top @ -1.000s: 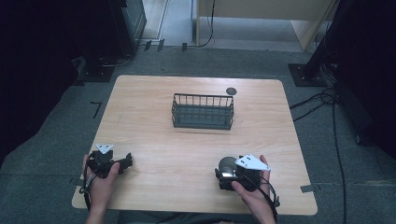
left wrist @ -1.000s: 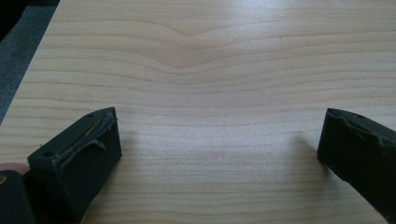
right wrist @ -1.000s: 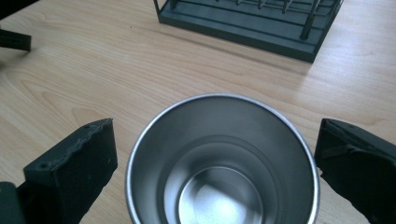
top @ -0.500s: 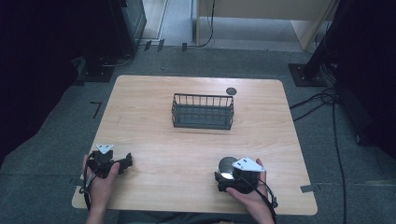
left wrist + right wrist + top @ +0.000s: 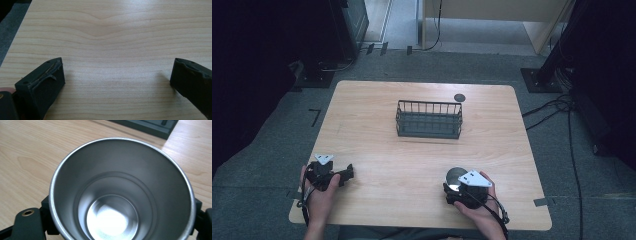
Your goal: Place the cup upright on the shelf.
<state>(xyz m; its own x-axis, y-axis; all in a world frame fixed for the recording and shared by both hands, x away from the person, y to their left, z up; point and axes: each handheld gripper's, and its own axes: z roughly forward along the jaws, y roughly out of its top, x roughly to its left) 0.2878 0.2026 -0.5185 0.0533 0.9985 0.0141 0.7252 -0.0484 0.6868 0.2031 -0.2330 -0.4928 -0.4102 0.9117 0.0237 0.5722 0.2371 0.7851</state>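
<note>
A steel cup (image 5: 122,192) stands upright near the table's (image 5: 377,105) near right edge, pinched between the jaws of the right gripper (image 5: 462,192), which have just been closing around it. Beyond it, near the table's middle, sits a dark wire basket (image 5: 429,119), with a small dark disc (image 5: 459,97) just behind its right end. At the near left, the left gripper (image 5: 343,173) rests with jaws spread over bare wood.

Light wood table (image 5: 377,110): wire basket (image 5: 429,119), small dark disc (image 5: 459,98), steel cup (image 5: 455,176) near front edge.
</note>
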